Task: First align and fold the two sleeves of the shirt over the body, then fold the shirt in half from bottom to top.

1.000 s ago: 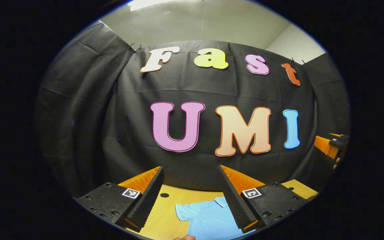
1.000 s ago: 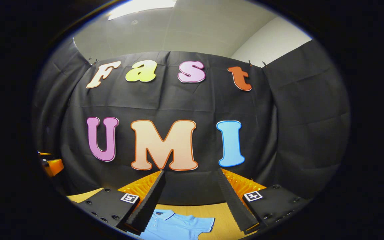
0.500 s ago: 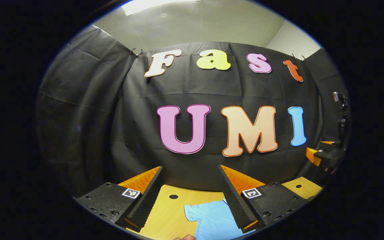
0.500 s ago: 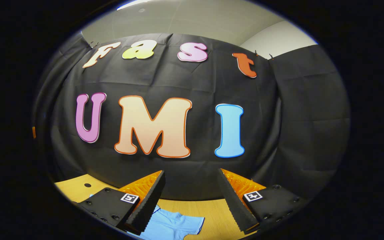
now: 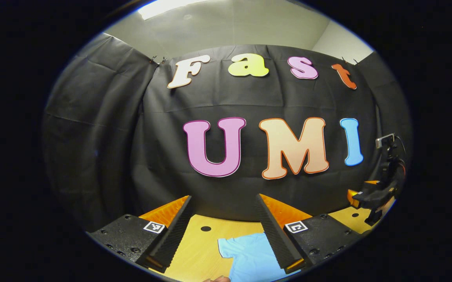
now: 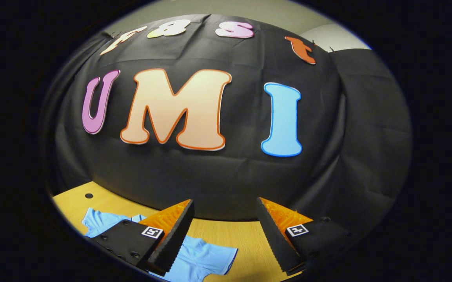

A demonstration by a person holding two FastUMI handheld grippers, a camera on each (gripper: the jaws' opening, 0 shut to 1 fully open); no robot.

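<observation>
Black cloth walls under a pale ceiling point(image 5: 226, 27) enclose a wooden table point(image 6: 245, 239) on which the light blue shirt point(image 5: 251, 256) lies flat, below the left gripper point(image 5: 224, 231) and right gripper point(image 6: 224, 235), both spread wide and holding nothing.

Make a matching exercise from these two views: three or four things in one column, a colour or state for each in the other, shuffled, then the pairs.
Things:
1. shirt
2. table
3. left gripper
4. booth wall

Colour or state:
A. black cloth
B. light blue, lying flat
C. open, holding nothing
D. yellowish wood

Pairs: 1-B, 2-D, 3-C, 4-A
</observation>
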